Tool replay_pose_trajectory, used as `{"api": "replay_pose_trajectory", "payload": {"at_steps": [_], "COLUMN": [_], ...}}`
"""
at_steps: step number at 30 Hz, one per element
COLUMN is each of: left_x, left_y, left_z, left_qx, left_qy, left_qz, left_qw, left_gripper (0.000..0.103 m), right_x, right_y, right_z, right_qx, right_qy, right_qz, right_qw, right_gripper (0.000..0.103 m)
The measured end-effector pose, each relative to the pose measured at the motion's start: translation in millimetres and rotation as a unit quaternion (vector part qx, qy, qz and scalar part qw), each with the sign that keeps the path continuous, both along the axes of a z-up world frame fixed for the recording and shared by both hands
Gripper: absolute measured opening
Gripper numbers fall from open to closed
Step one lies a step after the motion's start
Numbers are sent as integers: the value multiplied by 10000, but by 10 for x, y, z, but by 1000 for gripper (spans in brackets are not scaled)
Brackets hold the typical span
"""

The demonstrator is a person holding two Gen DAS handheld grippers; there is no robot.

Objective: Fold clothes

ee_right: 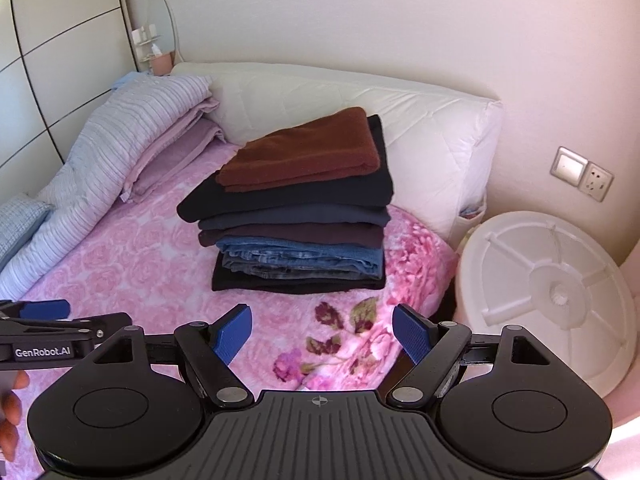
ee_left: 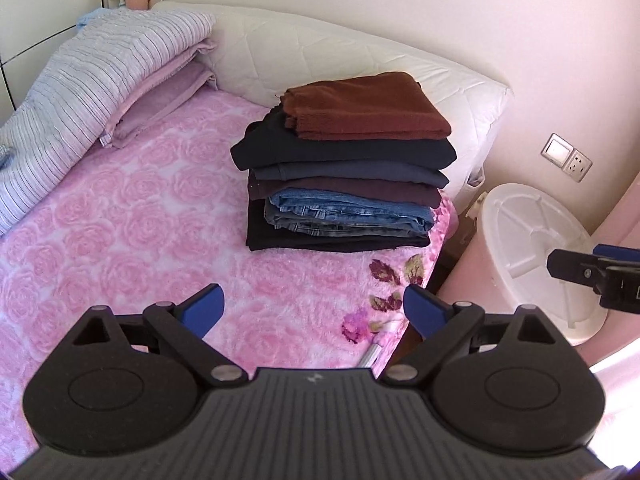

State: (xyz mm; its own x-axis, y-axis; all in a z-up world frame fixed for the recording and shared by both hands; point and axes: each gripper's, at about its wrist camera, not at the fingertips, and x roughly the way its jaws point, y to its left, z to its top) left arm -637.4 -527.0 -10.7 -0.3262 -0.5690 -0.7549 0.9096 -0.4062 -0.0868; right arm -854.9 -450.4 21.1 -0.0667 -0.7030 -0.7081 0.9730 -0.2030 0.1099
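Where both views share the folded stack (ee_left: 344, 160), fingers (ee_right: 10, 420) only beside the right tool (ee_right: 322, 332); both tools released.

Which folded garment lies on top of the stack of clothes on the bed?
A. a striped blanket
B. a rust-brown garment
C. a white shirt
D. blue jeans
B: the rust-brown garment crowns the stack of clothes, while the blue jeans sit near the bottom.

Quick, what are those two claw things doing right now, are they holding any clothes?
Left gripper: open, holding nothing.
Right gripper: open, holding nothing.
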Motion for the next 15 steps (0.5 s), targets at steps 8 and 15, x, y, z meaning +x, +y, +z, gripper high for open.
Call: {"api": "replay_pose_trajectory", "payload": {"at_steps": [8, 15], "left_x": [2, -27], "left_y": [97, 166], "left_z": [79, 74], "left_qx": [-146, -347], "left_qy": [12, -243], "left_qz": [64, 19], "left_qw": [9999, 9991], "left_gripper": [94, 95], "right_x": [40, 134], "right_y": [93, 111], "right_z": [91, 112], "right_qx": [-115, -149], "right_qy": [41, 108], "right_qz": [-64, -21], "right_qw": [9999, 9998], "right_gripper": [81, 81]}}
